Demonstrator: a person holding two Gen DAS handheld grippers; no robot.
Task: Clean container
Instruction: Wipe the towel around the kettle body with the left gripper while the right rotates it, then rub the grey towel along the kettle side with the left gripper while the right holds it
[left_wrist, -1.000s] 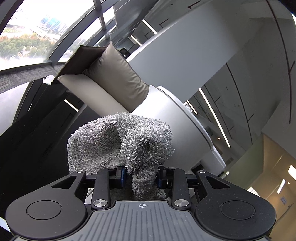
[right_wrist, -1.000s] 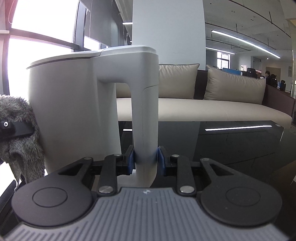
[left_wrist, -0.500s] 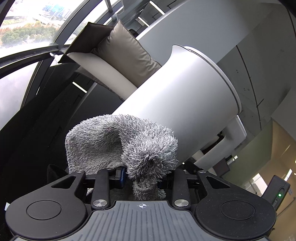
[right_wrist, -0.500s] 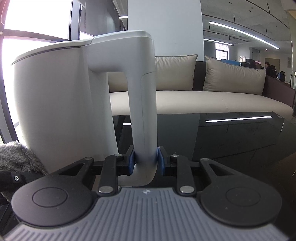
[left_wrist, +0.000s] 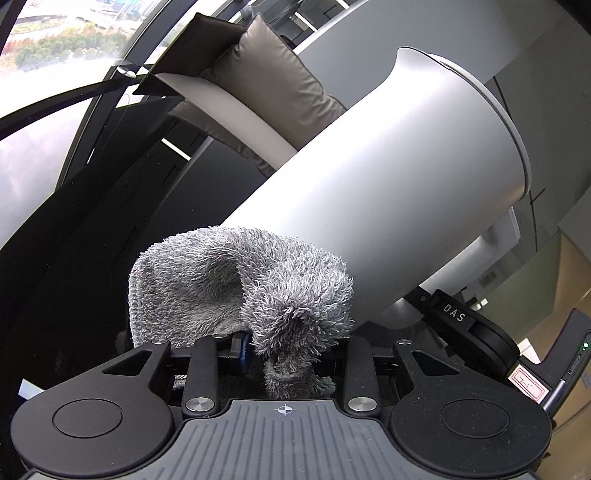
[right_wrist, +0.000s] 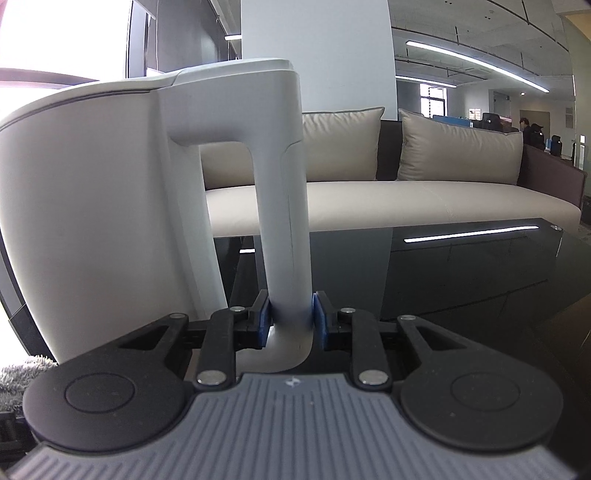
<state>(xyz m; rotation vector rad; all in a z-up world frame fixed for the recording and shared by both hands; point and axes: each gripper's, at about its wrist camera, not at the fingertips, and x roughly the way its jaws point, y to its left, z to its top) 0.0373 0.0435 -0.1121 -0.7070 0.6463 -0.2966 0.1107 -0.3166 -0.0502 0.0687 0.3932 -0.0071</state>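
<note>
The right hand-held gripper (right_wrist: 291, 325) has its blue-padded jaws closed on the lower part of the handle (right_wrist: 282, 206) of the tall pale-grey plastic container (right_wrist: 103, 206), a kettle-like jug whose body fills the left half of the right wrist view, its base edge out of sight behind the gripper housing. To its right the glossy black glass counter (right_wrist: 461, 273) lies bare up to its far edge, just in front of the beige leather sofa (right_wrist: 424, 199), so there is open room on that side. The left hand-held gripper (left_wrist: 286, 349) is clamped on a bunched fluffy grey microfibre cloth (left_wrist: 236, 284), which presses against the container's (left_wrist: 388, 192) rounded side near its bottom. From this tilted view the rim with its spout points up and right, and part of the right gripper shows just beside the base. Compared with a second ago, the container fills much more of the left view, and the cloth has slipped to the bottom left corner of the right view (right_wrist: 22, 373).
</note>
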